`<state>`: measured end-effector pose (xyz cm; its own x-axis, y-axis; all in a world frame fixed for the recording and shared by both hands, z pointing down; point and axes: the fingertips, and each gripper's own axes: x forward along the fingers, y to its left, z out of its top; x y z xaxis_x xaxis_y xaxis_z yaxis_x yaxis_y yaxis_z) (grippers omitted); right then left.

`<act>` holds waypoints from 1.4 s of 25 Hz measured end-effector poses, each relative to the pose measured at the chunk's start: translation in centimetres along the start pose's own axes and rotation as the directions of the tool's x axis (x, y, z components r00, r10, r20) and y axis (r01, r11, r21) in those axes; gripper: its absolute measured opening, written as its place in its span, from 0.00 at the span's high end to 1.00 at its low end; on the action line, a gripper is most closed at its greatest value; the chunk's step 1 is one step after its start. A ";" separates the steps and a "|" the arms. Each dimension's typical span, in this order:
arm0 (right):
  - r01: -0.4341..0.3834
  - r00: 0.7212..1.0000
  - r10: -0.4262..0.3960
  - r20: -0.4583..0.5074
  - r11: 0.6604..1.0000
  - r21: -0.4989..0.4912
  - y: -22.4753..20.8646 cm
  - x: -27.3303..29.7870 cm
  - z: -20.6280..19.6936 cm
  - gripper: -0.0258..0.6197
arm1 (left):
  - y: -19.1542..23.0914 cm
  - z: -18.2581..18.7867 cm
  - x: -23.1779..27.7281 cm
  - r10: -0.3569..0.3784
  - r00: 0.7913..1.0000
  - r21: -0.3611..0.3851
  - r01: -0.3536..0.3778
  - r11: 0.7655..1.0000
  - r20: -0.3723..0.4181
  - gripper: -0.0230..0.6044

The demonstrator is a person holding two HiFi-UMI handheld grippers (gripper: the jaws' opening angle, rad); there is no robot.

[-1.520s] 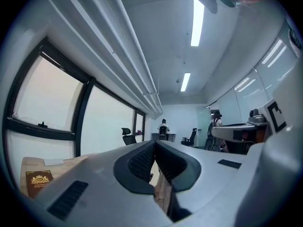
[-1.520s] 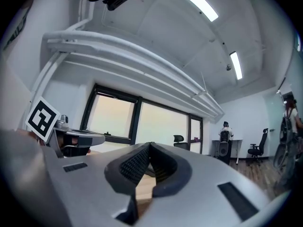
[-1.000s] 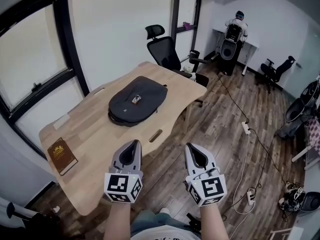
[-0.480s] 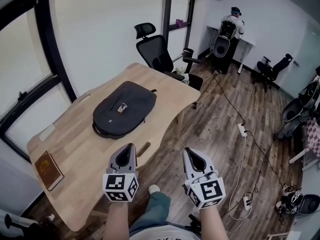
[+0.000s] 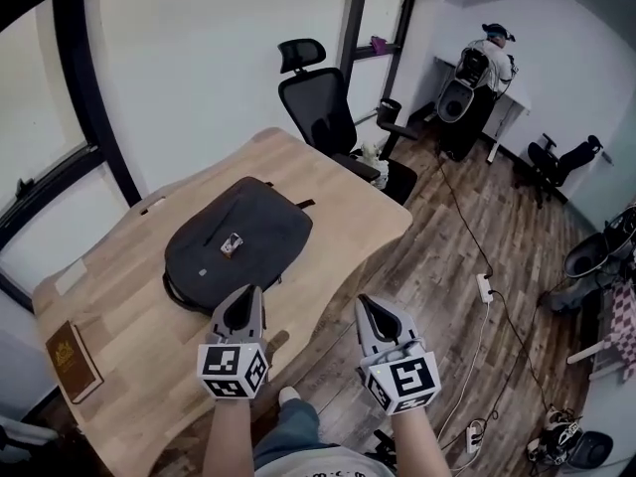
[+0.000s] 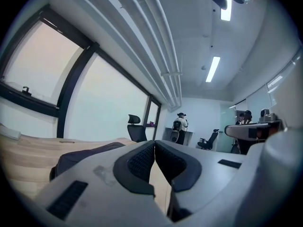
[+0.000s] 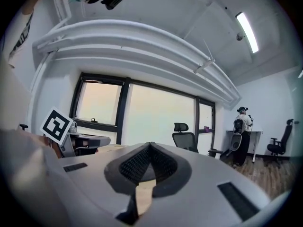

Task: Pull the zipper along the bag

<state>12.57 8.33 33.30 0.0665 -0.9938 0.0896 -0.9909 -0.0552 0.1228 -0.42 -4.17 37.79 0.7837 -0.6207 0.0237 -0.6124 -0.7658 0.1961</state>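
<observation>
A dark grey backpack [image 5: 237, 242] lies flat on the wooden table [image 5: 119, 296], with a small tag at its middle; its edge also shows low in the left gripper view as the backpack [image 6: 80, 156]. My left gripper [image 5: 242, 296] hovers just over the table's near edge, short of the bag, shut and empty. My right gripper [image 5: 367, 308] is held beside it over the floor, off the table's edge, also shut with nothing in it. Both point level toward the bag. The zipper pull cannot be made out.
A brown book [image 5: 72, 359] lies at the table's near left corner. A black office chair [image 5: 323, 117] stands behind the table. A person [image 5: 487, 68] stands at a far desk. Cables and a power strip [image 5: 483, 288] lie on the wood floor at right.
Both grippers have come forward toward the table; the backpack now sits closer to them and the left gripper reaches the table's edge. Both stayed shut.
</observation>
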 end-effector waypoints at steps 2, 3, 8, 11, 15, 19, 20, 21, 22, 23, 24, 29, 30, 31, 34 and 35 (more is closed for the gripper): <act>-0.027 1.000 0.027 -0.006 1.000 0.002 -1.1 2.7 0.0 0.88 | 1.0 0.3 2.3 0.016 1.000 -0.010 -0.016 1.000 0.003 0.94; -0.038 0.999 0.039 -0.010 0.999 0.002 -1.6 3.9 0.0 0.88 | 1.6 0.5 3.3 0.026 1.000 -0.011 -0.026 1.000 0.006 0.94; -0.045 0.999 0.045 -0.026 0.999 0.028 -4.1 8.6 -0.7 0.88 | 3.9 1.2 6.1 0.091 0.996 -0.004 -0.091 0.996 0.023 0.94; -0.084 0.995 0.085 -0.046 0.996 0.038 -4.9 10.7 -1.6 0.88 | 5.1 0.7 7.0 0.132 0.991 -0.006 -0.131 0.991 0.011 0.94; -0.159 0.985 0.162 -0.063 0.986 0.043 -6.0 13.8 -2.6 0.88 | 6.3 -0.3 8.4 0.209 0.978 -0.018 -0.209 0.978 -0.009 0.94; -0.278 0.958 0.279 -0.064 0.960 0.028 -7.0 17.9 -2.8 0.88 | 7.2 -0.1 9.8 0.295 0.955 -0.008 -0.295 0.955 -0.009 0.93; -0.304 0.950 0.305 -0.067 0.952 0.022 -7.3 18.9 -2.8 0.88 | 7.4 0.0 10.2 0.314 0.949 -0.011 -0.314 0.949 -0.011 0.93; -0.329 0.941 0.330 -0.073 0.944 0.018 -7.7 19.9 -2.8 0.88 | 7.5 0.1 10.7 0.328 0.944 -0.013 -0.329 0.944 -0.015 0.93; -0.354 0.931 0.355 -0.082 0.935 0.018 -8.0 20.8 -2.9 0.88 | 7.6 0.0 11.2 0.338 0.941 -0.010 -0.339 0.941 -0.021 0.86; -0.380 0.920 0.380 -0.092 0.925 0.022 -8.4 21.7 -3.1 0.88 | 7.7 0.0 11.7 0.349 0.937 -0.005 -0.349 0.937 -0.027 0.75; -0.404 0.908 0.405 -0.103 0.914 0.027 -8.7 22.7 -3.3 0.88 | 7.7 -0.1 12.0 0.364 0.931 -0.001 -0.364 0.931 -0.031 0.72; -0.541 0.829 0.538 -0.150 0.841 0.025 -9.7 26.6 -4.4 0.66 | 7.8 -1.2 13.4 0.454 0.889 0.000 -0.455 0.890 -0.050 0.72; -0.562 0.815 0.557 -0.156 0.827 0.018 -9.9 27.2 -4.6 0.67 | 7.7 -1.7 13.5 0.473 0.879 -0.002 -0.474 0.880 -0.059 0.72; -0.581 0.802 0.575 -0.162 0.814 0.010 -9.9 27.8 -4.8 0.67 | 7.7 -2.2 13.6 0.493 0.867 -0.007 -0.495 0.869 -0.068 0.72; -0.637 0.758 0.625 -0.186 0.771 -0.006 -9.9 29.2 -5.9 0.68 | 7.5 -4.1 13.6 0.548 0.831 -0.025 -0.552 0.833 -0.099 0.72; -0.655 0.742 0.641 -0.198 0.756 -0.007 -9.8 29.6 -6.4 0.69 | 7.4 -4.8 13.5 0.562 0.819 -0.031 -0.568 0.822 -0.112 0.72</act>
<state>24.96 -19.89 41.07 -0.5624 -0.7534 0.3408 -0.7917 0.6096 0.0411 6.12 -17.44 44.27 0.3095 -0.9203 0.2391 -0.9457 -0.2718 0.1781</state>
